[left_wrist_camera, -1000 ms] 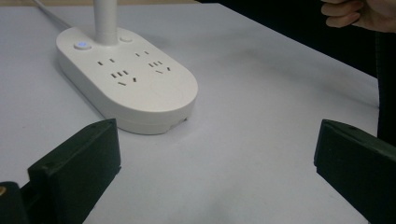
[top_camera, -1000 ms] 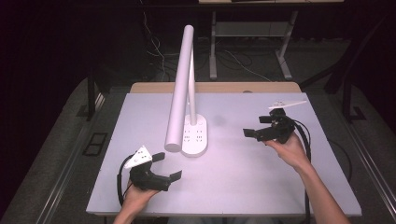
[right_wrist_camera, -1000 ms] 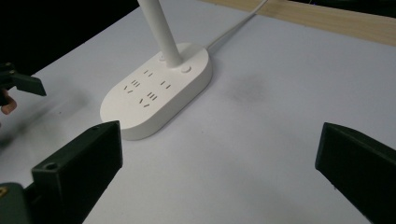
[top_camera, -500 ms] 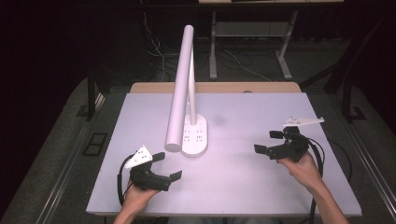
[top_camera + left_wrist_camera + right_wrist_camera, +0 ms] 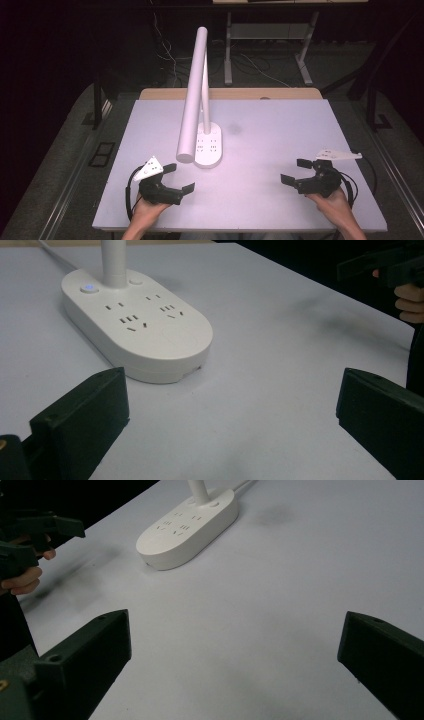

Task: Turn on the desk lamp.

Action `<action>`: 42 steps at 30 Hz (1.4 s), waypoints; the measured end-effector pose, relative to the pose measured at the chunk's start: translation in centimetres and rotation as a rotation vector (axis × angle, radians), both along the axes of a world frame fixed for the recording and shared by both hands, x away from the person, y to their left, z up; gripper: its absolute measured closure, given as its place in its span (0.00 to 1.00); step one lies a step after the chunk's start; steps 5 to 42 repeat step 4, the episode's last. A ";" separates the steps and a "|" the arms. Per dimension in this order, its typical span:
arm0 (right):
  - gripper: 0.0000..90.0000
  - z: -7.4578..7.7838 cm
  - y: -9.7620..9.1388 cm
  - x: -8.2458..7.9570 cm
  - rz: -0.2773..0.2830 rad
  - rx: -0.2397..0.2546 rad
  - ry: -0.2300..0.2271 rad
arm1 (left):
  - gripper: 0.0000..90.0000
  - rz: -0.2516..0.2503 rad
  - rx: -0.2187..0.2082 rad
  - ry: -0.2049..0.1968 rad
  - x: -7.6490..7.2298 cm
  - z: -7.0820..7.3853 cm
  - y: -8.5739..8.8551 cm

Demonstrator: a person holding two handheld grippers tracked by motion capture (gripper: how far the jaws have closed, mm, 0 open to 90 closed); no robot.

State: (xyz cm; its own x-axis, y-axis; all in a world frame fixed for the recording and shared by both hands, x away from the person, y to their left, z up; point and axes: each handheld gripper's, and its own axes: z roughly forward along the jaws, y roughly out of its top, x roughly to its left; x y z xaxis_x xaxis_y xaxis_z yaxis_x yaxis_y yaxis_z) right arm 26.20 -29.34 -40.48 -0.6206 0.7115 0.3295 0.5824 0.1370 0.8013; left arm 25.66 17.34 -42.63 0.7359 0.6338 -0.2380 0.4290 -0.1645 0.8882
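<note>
Two grippers wait with jaws spread on either side of a white desk lamp [image 5: 200, 100] at mid-table.

From above, the left gripper [image 5: 175, 178] sits near and left of the lamp's base [image 5: 209, 145], the right gripper [image 5: 296, 171] well apart at the near right, both holding nothing. The left gripper view brings out a lit blue button [image 5: 89, 288] and socket slots [image 5: 132, 320] on the base; no writing is readable. Desk legs [image 5: 228, 45] and cables [image 5: 250, 62] lie beyond the table [image 5: 280, 120].
</note>
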 end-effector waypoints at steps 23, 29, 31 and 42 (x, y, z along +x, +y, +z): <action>0.01 -0.3 -0.1 -0.7 -0.001 -0.007 -0.012 | 0.00 -0.002 0.002 -0.001 0.1 0.0 0.0; 0.01 -0.3 -0.1 -0.7 -0.001 -0.007 -0.012 | 0.00 -0.002 0.002 -0.001 0.1 0.0 0.0; 0.01 -0.3 -0.1 -0.7 -0.001 -0.007 -0.012 | 0.00 -0.002 0.002 -0.001 0.1 0.0 0.0; 0.01 -0.3 -0.1 -0.7 -0.001 -0.007 -0.012 | 0.00 -0.002 0.002 -0.001 0.1 0.0 0.0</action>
